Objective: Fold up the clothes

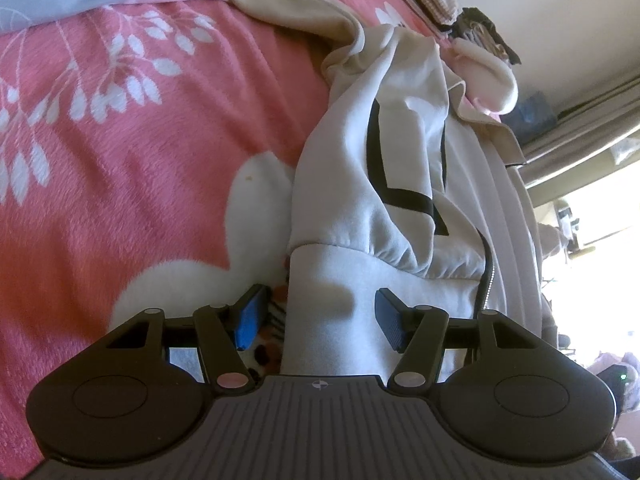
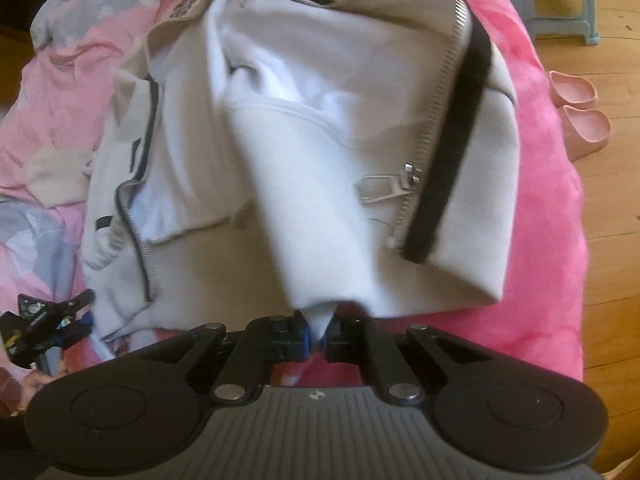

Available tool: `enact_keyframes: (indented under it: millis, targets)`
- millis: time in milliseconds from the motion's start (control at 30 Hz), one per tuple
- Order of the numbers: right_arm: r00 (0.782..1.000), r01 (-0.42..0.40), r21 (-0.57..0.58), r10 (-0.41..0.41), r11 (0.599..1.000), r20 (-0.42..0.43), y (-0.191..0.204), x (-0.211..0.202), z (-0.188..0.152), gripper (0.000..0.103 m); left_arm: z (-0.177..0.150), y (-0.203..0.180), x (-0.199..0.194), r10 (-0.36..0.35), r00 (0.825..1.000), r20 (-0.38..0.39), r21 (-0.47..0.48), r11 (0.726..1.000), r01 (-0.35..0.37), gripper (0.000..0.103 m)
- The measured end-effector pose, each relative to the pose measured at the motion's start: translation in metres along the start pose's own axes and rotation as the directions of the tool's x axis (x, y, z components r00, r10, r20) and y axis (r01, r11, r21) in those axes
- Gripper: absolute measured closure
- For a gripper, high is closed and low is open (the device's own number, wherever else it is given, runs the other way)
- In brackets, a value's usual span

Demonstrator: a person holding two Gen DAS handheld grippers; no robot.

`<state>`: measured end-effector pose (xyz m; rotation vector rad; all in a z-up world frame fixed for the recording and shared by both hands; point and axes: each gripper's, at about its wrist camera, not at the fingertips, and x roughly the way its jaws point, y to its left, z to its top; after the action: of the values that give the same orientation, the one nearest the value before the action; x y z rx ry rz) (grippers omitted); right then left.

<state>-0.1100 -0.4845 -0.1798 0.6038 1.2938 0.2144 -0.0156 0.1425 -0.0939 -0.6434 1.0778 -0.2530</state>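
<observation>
Pink blanket (image 1: 120, 140); right hand-held gripper (image 2: 318, 334) pinching jacket (image 2: 320, 200), left hand-held gripper (image 1: 320, 320) spread; grip point hidden.

I see a bed under a pink blanket (image 1: 120, 160) with white leaf print; a pink and grey-blue quilt (image 2: 60, 60) lies bunched at its far side. To the right, a wooden floor (image 2: 612, 240) with a pale blue plastic stool (image 2: 560, 0) and pink slippers (image 2: 580, 120). A cream wall (image 1: 560, 8) stands far right, with a bright, washed-out window (image 1: 600, 260) below it.
</observation>
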Motion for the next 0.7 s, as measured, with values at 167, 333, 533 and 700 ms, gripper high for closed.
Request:
enact_keyframes:
  millis: [167, 333, 533, 700]
  targets:
    - [0.999, 0.023, -0.044, -0.021, 0.999, 0.048, 0.008, -0.005, -0.009, 0.098, 0.000, -0.003, 0.001, 0.005, 1.000, -0.006, 0.015, 1.000, -0.005, 0.044]
    - [0.994, 0.108, -0.131, -0.105, 0.985, 0.030, 0.019, -0.037, -0.015, 0.061, 0.001, -0.003, 0.002, 0.006, 1.000, -0.009, 0.017, 1.000, -0.006, 0.043]
    - [0.987, 0.075, -0.356, -0.018, 0.931, 0.161, 0.075, -0.084, 0.008, 0.061, 0.000, -0.005, 0.004, 0.016, 1.000, -0.007, 0.015, 1.000, -0.016, 0.043]
    - [0.972, 0.103, -0.564, 0.037, 0.819, 0.231, 0.153, -0.026, 0.065, 0.084, -0.002, -0.013, 0.006, 0.060, 0.998, -0.008, 0.052, 0.997, -0.060, 0.043]
